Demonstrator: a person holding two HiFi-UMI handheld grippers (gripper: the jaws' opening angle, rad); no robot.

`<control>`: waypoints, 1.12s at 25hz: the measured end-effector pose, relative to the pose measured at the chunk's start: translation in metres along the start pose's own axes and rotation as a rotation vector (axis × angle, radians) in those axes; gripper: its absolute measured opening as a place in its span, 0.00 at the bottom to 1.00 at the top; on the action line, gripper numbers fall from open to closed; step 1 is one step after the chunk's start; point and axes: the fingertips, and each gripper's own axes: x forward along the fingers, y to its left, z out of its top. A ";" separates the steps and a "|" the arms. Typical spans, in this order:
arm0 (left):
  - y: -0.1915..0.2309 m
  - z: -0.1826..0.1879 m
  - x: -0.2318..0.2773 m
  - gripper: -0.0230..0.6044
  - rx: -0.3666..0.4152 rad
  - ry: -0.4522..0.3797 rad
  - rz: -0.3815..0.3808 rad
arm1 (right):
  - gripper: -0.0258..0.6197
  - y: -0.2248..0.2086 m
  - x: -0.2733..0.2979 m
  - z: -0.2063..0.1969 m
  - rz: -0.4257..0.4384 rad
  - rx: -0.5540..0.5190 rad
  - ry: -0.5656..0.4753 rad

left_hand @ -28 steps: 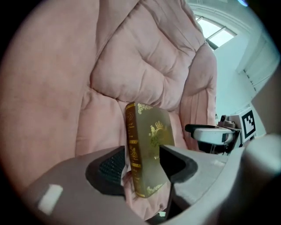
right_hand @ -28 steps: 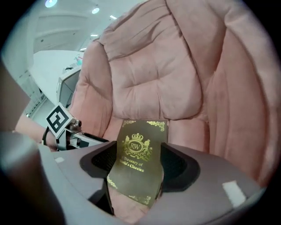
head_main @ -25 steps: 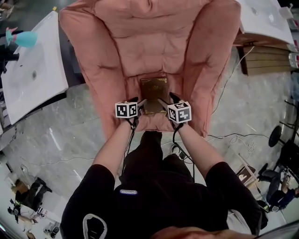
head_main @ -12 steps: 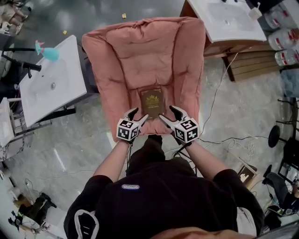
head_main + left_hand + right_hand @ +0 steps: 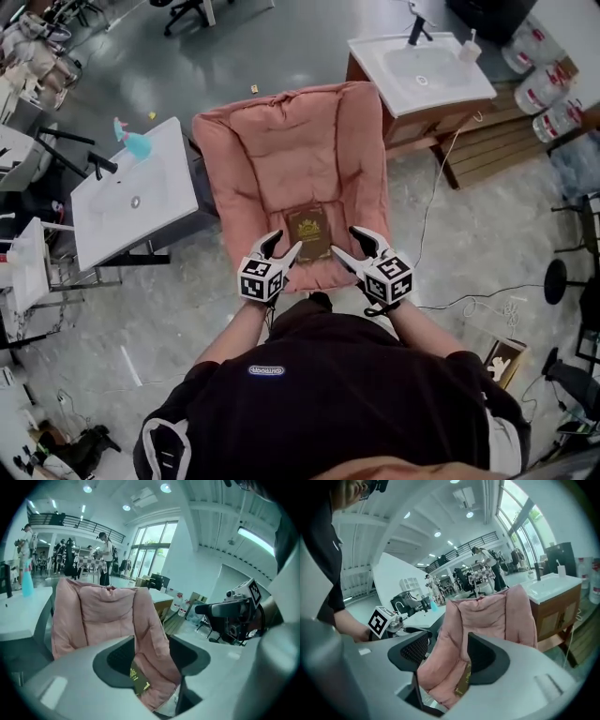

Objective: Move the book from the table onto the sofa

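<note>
1. The book [image 5: 309, 233] lies flat on the seat cushion of the pink sofa [image 5: 281, 141], cover up, toward the seat's 6 o'clock edge. A second ago both tools were down at the book's near corners. Now they are lifted clear of it, and the head view takes in the whole sofa and the floor around it.
2. The book has stayed where it was on the cushion while the tools rose, so I judge that it is released and the task is essentially complete. Only drawing back remains.
3. The left gripper [image 5: 281, 246] hovers at 8 o'clock of the book. Its jaws are spread with nothing between the pads. In the left gripper view the book [image 5: 139, 682] shows only through the gap, far below on the seat.
4. The right gripper [image 5: 349, 242] hovers at 4 o'clock of the book. Its jaws have just been closing a little, yet they stand apart and pinch nothing. In the right gripper view the book [image 5: 464, 680] shows beyond the pads, not touching them.
5. Both bare forearms reach forward from the black-shirted torso and converge toward the sofa's front edge. The tools tilt forward and down, with their marker cubes facing up and their tips aimed toward 12 o'clock.
</note>
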 end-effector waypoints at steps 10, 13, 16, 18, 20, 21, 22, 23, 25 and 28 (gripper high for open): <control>-0.069 0.099 -0.067 0.33 0.151 -0.243 0.015 | 0.41 0.062 -0.066 0.097 0.080 -0.212 -0.195; -0.093 0.127 -0.101 0.30 0.198 -0.325 0.025 | 0.40 0.088 -0.092 0.124 0.108 -0.265 -0.271; -0.123 0.150 -0.134 0.27 0.245 -0.413 0.041 | 0.39 0.110 -0.123 0.140 0.133 -0.303 -0.331; -0.146 0.160 -0.151 0.25 0.273 -0.462 0.047 | 0.38 0.118 -0.146 0.144 0.142 -0.319 -0.358; -0.169 0.164 -0.165 0.24 0.293 -0.493 0.050 | 0.36 0.126 -0.169 0.143 0.147 -0.327 -0.381; -0.181 0.163 -0.171 0.23 0.302 -0.501 0.053 | 0.34 0.131 -0.180 0.140 0.150 -0.332 -0.389; -0.192 0.161 -0.176 0.22 0.309 -0.508 0.057 | 0.34 0.136 -0.191 0.136 0.153 -0.336 -0.396; -0.204 0.158 -0.181 0.22 0.315 -0.515 0.061 | 0.32 0.141 -0.203 0.132 0.154 -0.342 -0.401; -0.229 0.151 -0.190 0.19 0.323 -0.532 0.073 | 0.29 0.149 -0.227 0.121 0.156 -0.354 -0.411; -0.270 0.137 -0.207 0.17 0.322 -0.560 0.089 | 0.28 0.164 -0.265 0.108 0.168 -0.382 -0.433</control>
